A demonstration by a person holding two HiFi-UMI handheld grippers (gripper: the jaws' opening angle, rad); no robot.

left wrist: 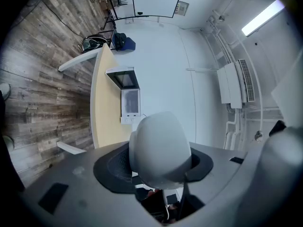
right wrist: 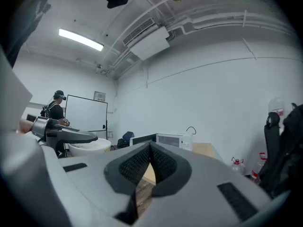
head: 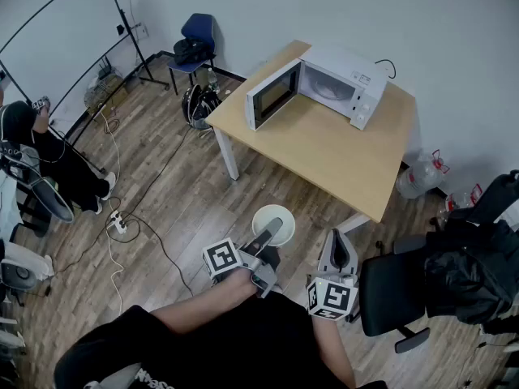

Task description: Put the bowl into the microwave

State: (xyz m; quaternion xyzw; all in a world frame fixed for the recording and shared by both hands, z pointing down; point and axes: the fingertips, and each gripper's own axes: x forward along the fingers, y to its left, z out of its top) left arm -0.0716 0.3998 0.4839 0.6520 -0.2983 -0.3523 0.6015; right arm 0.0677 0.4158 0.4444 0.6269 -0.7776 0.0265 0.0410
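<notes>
I hold a white bowl (head: 272, 215) over the wooden floor, short of the table. My left gripper (head: 272, 232) is shut on its rim, one jaw reaching into it. In the left gripper view the bowl (left wrist: 161, 145) fills the space between the dark pads of that gripper (left wrist: 158, 170), its underside toward the camera. A white microwave (head: 332, 83) stands on the light wooden table (head: 324, 152) with its door (head: 272, 96) swung open to the left. My right gripper (head: 337, 240) hangs beside the bowl, shut and empty; in its own view its tips (right wrist: 150, 146) meet.
A black office chair (head: 393, 290) with a black bag (head: 470, 270) stands to my right. Water bottles (head: 418, 177) sit by the table's right end. A blue chair (head: 195, 43) is at the back, a seated person (head: 40, 148) at left, cables and a power strip (head: 117, 221) on the floor.
</notes>
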